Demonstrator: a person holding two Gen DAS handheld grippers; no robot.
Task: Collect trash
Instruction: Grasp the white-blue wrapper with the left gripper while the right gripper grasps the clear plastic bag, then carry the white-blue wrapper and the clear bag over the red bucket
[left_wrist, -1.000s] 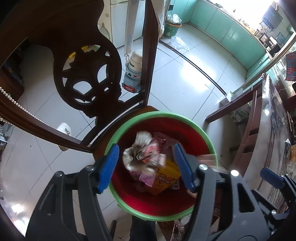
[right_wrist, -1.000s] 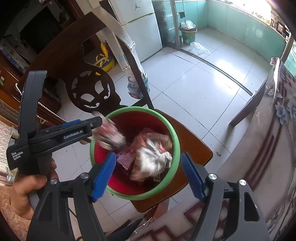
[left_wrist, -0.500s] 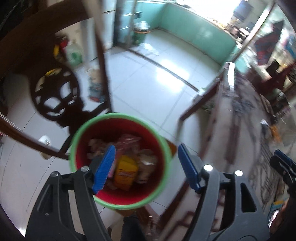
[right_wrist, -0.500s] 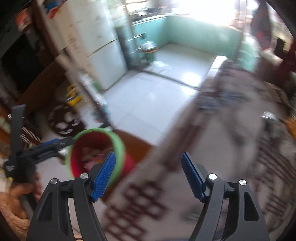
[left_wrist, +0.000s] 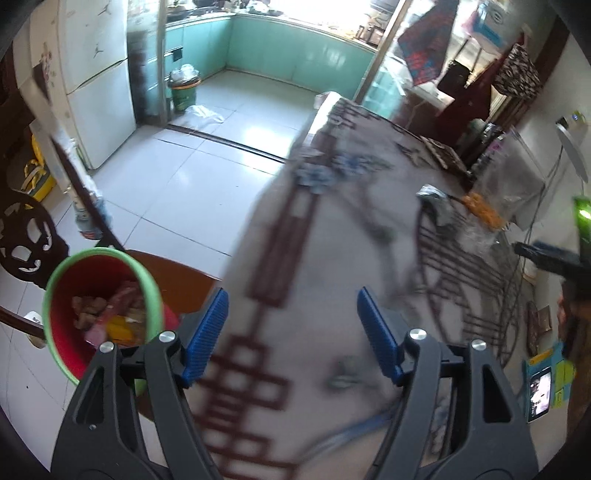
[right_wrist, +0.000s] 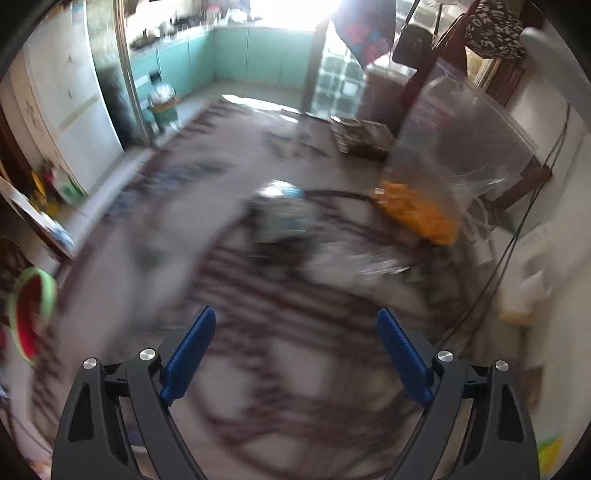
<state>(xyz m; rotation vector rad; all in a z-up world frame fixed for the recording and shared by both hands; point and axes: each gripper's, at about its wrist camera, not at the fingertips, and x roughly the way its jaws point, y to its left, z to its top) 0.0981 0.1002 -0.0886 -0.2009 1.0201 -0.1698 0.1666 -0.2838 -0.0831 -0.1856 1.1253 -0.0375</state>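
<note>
The red bucket with a green rim (left_wrist: 147, 284) stands on a wooden chair seat at lower left and holds several wrappers. It also shows at the left edge of the right wrist view (right_wrist: 29, 317). My left gripper (left_wrist: 291, 299) is open and empty over the patterned tablecloth (left_wrist: 332, 229), to the right of the bucket. My right gripper (right_wrist: 295, 314) hangs over the middle of the table; its jaws are opening with nothing between them. Ahead of it lie a blurred grey-blue wrapper (right_wrist: 284, 218), a whitish crumpled piece (right_wrist: 362, 266) and an orange snack bag (right_wrist: 417, 214).
A large clear plastic bag (right_wrist: 461, 129) and a dark box (right_wrist: 362, 136) stand at the table's far side. Cables (right_wrist: 517, 240) run along its right. A carved chair back (left_wrist: 26, 236), a white fridge (left_wrist: 96, 92) and a green floor bin (left_wrist: 184, 92) are to the left.
Both grippers swung right, away from above the bucket and over the table. The wrappers seen between the jaws a second ago now lie in the bucket. The right jaws stand wider.
</note>
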